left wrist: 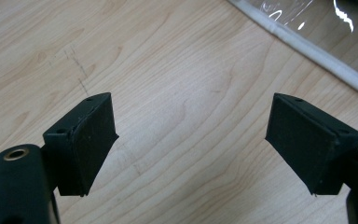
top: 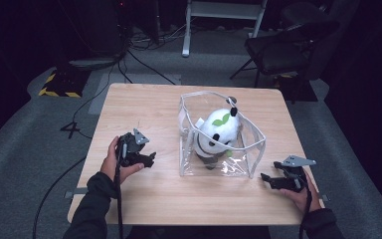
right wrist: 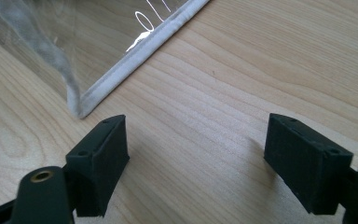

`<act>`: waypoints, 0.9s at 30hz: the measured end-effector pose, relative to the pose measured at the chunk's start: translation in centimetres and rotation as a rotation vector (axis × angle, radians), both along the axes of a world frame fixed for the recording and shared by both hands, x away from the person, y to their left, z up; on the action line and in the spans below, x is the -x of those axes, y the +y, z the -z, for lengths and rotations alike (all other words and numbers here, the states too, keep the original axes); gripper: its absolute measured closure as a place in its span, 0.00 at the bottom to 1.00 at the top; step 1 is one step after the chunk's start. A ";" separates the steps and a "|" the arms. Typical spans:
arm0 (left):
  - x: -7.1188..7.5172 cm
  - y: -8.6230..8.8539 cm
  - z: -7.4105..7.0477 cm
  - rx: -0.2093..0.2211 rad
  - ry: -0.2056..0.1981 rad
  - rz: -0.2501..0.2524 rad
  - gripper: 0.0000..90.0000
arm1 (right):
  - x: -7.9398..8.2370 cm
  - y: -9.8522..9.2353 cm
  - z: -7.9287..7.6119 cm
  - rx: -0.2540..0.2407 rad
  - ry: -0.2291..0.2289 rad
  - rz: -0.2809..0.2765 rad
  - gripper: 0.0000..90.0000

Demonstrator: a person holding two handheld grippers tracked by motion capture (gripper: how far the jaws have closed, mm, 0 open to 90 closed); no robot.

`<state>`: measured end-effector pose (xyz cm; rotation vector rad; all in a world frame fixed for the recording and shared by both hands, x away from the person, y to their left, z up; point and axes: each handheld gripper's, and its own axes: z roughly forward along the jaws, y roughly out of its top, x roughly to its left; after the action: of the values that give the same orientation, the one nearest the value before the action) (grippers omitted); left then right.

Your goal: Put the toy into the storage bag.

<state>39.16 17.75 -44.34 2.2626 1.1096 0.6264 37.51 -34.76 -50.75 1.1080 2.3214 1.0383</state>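
Observation:
A clear plastic bag with white piping (top: 251, 152) stands open in the middle of the wooden table (top: 144, 107). Inside it sits a white plush panda (top: 218, 132) with black ears and a green leaf mark. My left gripper (top: 150, 158) rests low over the table to the left of the bag, jaws apart with bare wood between them (left wrist: 191, 140); the bag's piped edge (left wrist: 307, 51) lies beyond. My right gripper (top: 264, 177) sits at the bag's near right corner, open, nothing between its jaws (right wrist: 196, 158). The bag's corner (right wrist: 81, 105) is just ahead of it.
A black chair (top: 283, 45) and a white frame (top: 224, 15) stand beyond the table's far edge. Cables run over the grey floor (top: 30, 139) at the left. Bare tabletop lies left of the bag and along the near edge.

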 end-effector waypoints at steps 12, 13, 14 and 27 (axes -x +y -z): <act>1.2 1.1 1.5 -0.004 0.025 -0.004 0.18 | 0.0 0.0 0.0 0.000 0.000 0.000 0.24; 1.3 1.2 1.6 -0.006 0.026 -0.005 0.18 | 0.0 0.0 0.0 0.000 0.000 0.000 0.24; 1.3 1.3 1.7 -0.004 0.031 -0.006 0.18 | 0.0 0.0 0.0 0.000 0.000 0.000 0.24; 2.7 2.8 2.9 -0.005 0.036 -0.013 0.18 | 0.0 0.0 0.0 0.000 0.000 0.000 0.24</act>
<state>36.46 20.54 -47.26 2.2807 1.1424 0.5971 37.51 -34.76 -50.75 1.1083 2.3213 1.0384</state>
